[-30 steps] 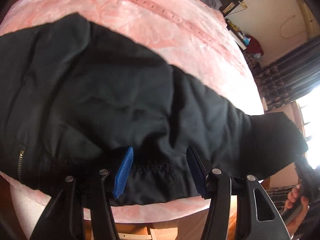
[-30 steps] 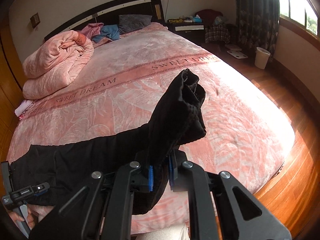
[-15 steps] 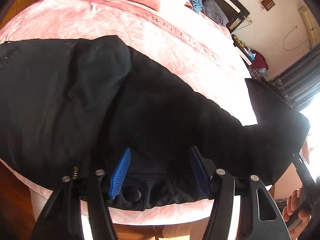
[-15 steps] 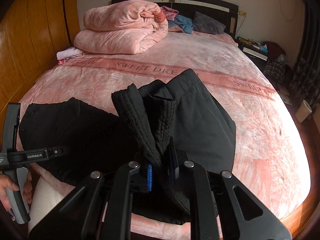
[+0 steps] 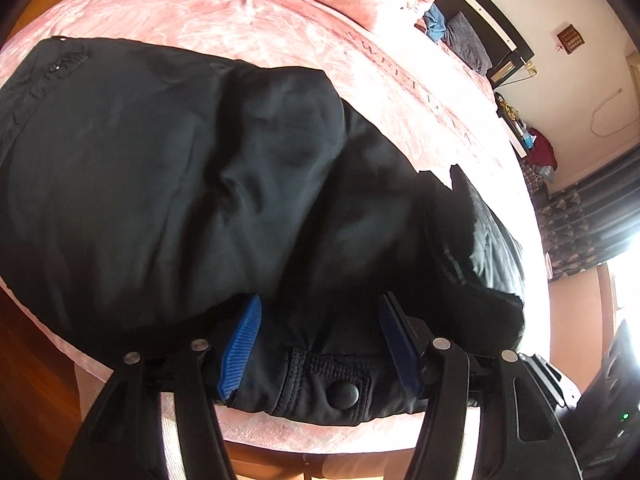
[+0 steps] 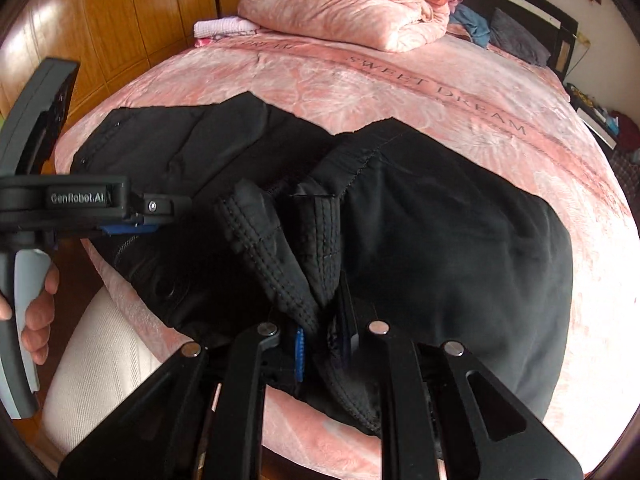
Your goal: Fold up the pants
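Note:
Black pants lie doubled over on the pink bed near its front edge. My right gripper is shut on the stitched leg hems, which stand bunched up just above the waist end. My left gripper is open, its blue pads on either side of the waistband's snap button without pressing the cloth. In the right wrist view the left gripper reaches in from the left over the waist, with a hand on its handle.
A folded pink quilt and a small pile of pale cloths sit at the bed's far end, beside pillows at the headboard. Wooden wardrobe doors stand left. White cloth hangs below the bed's front edge.
My right gripper swung the leg hems left and down across the bed onto the waist end, doubling the pants. My left gripper slid along the waistband, and the snap button now lies between its pads.

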Available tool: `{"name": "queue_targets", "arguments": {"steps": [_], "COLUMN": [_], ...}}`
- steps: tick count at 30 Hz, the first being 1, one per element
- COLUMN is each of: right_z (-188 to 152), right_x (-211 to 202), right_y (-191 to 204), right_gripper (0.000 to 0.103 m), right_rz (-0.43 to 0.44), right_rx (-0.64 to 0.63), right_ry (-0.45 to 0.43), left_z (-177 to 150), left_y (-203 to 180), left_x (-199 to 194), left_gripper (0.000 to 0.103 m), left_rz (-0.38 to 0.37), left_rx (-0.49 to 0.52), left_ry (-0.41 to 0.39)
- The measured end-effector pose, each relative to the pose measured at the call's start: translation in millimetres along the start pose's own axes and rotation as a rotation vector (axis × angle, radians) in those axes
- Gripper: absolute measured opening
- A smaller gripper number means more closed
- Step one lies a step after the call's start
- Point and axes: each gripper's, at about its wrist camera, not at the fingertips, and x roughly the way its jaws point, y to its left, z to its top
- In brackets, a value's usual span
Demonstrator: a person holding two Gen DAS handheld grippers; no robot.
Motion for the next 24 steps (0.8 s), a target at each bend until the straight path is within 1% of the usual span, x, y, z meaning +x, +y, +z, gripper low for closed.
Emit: {"name": "queue_targets", "arguments": {"steps": [3, 4, 5, 6, 7, 8, 9, 10, 12, 13, 15, 17, 20, 21, 22, 23, 24], "right_z": [-6.2, -6.5, -6.8, -6.2, -5.9, -7.0, -6.7, -6.1, -2.6, -0.1, 4.5, 7.5, 8.3, 7.1, 5.5, 4.6, 2.2], "right_x": [9.3, 6.9, 3.6, -1.5, -9.3, -19.4, -29.2, -37.8, -49.8, -52.2, -49.9, -39.3, -22.7, -16.9, -10.9, -6.3, -2.2], "right_y": [5.9, 4.1, 2.3, -0.2, -2.5, -4.5, -6.5, -9.7, -17.1, -18.2, -14.7, -9.1, -3.7, -1.8, -0.7, -1.1, -2.4], "right_gripper": [0.019, 0.026, 0.048, 0.059, 0.077, 0.079, 0.078, 0.078, 0.077, 0.077, 0.073, 0.065, 0.063, 0.062, 0.058, 0.046, 0.042], "right_rz": [0.004, 0.032, 0.08, 0.14, 0.188, 0.234, 0.282, 0.311, 0.32, 0.316, 0.27, 0.231, 0.21, 0.19, 0.157, 0.128, 0.112], "right_rx": [-0.025, -0.01, 0.005, 0.027, 0.055, 0.078, 0.1, 0.128, 0.182, 0.186, 0.164, 0.134, 0.111, 0.105, 0.102, 0.105, 0.11], "right_ry": [0.018, 0.01, 0.009, 0.013, 0.003, -0.019, -0.042, -0.063, -0.089, -0.092, -0.08, -0.043, 0.014, 0.031, 0.049, 0.059, 0.063], "left_z": [4.1, 5.5, 6.6, 7.7, 8.9, 9.0, 9.7, 9.2, 10.0, 9.2, 7.7, 6.3, 5.3, 5.1, 4.5, 4.4, 4.2], "left_y": [-1.2, -1.7, -3.1, -6.1, -5.9, -5.2, -4.8, -5.4, -8.9, -9.4, -11.4, -10.1, -6.3, -5.9, -5.2, -4.1, -4.0], "left_x": [0.2, 0.3, 0.8, 2.4, 1.1, 0.2, -1.8, -4.2, -7.7, -10.0, -11.5, -13.0, -13.8, -13.5, -13.6, -13.3, -12.9], "left_gripper": [0.063, 0.064, 0.064, 0.064, 0.066, 0.066, 0.068, 0.071, 0.074, 0.075, 0.076, 0.077, 0.078, 0.078, 0.078, 0.079, 0.079], "left_rz": [0.016, 0.018, 0.017, 0.015, 0.015, 0.017, 0.021, 0.025, 0.036, 0.039, 0.042, 0.036, 0.036, 0.036, 0.038, 0.04, 0.042], "left_rx": [0.024, 0.027, 0.027, 0.027, 0.027, 0.028, 0.03, 0.035, 0.049, 0.056, 0.066, 0.063, 0.051, 0.048, 0.046, 0.046, 0.048], "left_ry": [0.002, 0.006, 0.008, 0.01, 0.009, 0.005, -0.002, -0.009, -0.026, -0.034, -0.039, -0.035, -0.033, -0.032, -0.031, -0.028, -0.024]}}
